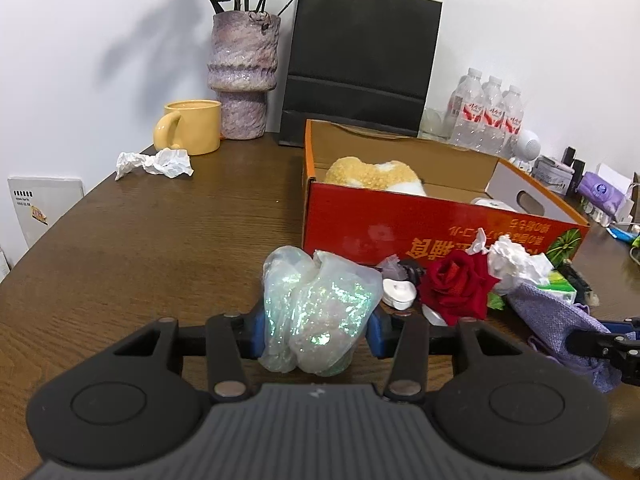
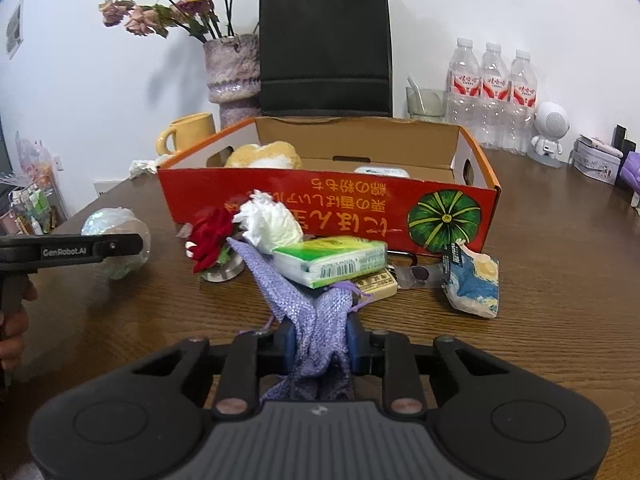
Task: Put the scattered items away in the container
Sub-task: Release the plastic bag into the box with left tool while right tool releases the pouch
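Left wrist: glitter bag [image 1: 316, 316] sits pinched between the left tongs [image 1: 316, 334].

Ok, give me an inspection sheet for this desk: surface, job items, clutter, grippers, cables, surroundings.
Surface: brown wooden table, crowded in front of the box.
Job's things: red cardboard box open, with a plush toy inside; red rose, crumpled tissue, green tissue pack and blue-yellow wrapper lie outside it.
Clutter: yellow mug, vase, black paper bag, water bottles.
Grippers: left gripper clamps the iridescent plastic bag; right gripper clamps the purple mesh pouch.
Cables: nothing seen.
Surroundings: white wall.
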`<action>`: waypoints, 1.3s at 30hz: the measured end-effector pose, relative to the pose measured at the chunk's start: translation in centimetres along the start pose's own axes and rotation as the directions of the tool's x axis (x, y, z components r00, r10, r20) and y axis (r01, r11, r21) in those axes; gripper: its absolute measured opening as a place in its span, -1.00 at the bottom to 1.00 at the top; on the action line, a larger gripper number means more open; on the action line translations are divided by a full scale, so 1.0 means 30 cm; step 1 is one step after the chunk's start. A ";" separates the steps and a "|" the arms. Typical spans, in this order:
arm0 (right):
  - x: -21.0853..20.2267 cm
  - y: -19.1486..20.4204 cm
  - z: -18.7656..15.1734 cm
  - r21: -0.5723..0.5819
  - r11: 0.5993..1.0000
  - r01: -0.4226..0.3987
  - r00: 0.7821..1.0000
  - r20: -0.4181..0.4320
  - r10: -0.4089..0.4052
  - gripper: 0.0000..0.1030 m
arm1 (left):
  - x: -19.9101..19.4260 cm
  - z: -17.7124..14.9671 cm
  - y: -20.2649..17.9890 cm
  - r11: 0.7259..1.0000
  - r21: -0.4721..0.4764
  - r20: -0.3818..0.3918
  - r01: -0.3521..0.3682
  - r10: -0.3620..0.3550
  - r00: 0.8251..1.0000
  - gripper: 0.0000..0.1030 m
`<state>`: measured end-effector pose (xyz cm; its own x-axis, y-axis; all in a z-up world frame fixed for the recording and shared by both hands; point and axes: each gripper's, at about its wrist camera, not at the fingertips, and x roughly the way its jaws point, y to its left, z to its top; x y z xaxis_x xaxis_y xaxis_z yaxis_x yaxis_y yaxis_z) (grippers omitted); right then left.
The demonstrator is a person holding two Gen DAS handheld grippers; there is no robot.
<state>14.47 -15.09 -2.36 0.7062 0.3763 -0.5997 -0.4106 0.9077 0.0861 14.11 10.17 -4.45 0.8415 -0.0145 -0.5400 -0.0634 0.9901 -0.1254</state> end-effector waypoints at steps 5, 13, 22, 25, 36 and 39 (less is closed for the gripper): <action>-0.053 -0.011 0.004 0.018 1.000 -0.018 1.000 0.025 0.018 -0.57 | -0.055 -0.011 -0.016 1.000 -0.013 0.015 0.026 -0.026 1.000 -0.09; -0.169 -0.019 0.083 0.020 0.999 -0.037 0.991 0.132 0.034 -0.58 | -0.159 0.029 -0.065 0.997 -0.004 0.082 0.082 -0.081 0.993 -0.09; -0.202 -0.027 0.161 0.001 1.000 -0.027 0.982 0.188 0.027 -0.57 | -0.205 0.111 -0.126 0.988 0.024 0.135 0.154 -0.156 0.978 -0.09; -0.177 -0.044 0.200 0.011 1.000 -0.023 0.981 0.194 0.021 -0.57 | -0.186 0.164 -0.150 0.985 0.037 0.153 0.170 -0.173 0.973 -0.09; 0.102 -0.143 0.433 0.071 0.997 0.011 0.976 0.218 -0.026 -0.57 | 0.074 0.386 -0.257 0.980 -0.032 0.203 0.194 -0.184 0.962 -0.08; 0.204 -0.169 0.464 0.069 0.997 0.022 0.981 0.192 -0.035 -0.57 | 0.183 0.409 -0.281 0.981 -0.032 0.164 0.190 -0.183 0.969 -0.08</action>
<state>28.92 -14.81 4.61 0.8180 0.3728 -0.4381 -0.3540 0.9265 0.1275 25.86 3.45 3.86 0.9152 -0.1720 -0.3645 0.0809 0.9643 -0.2520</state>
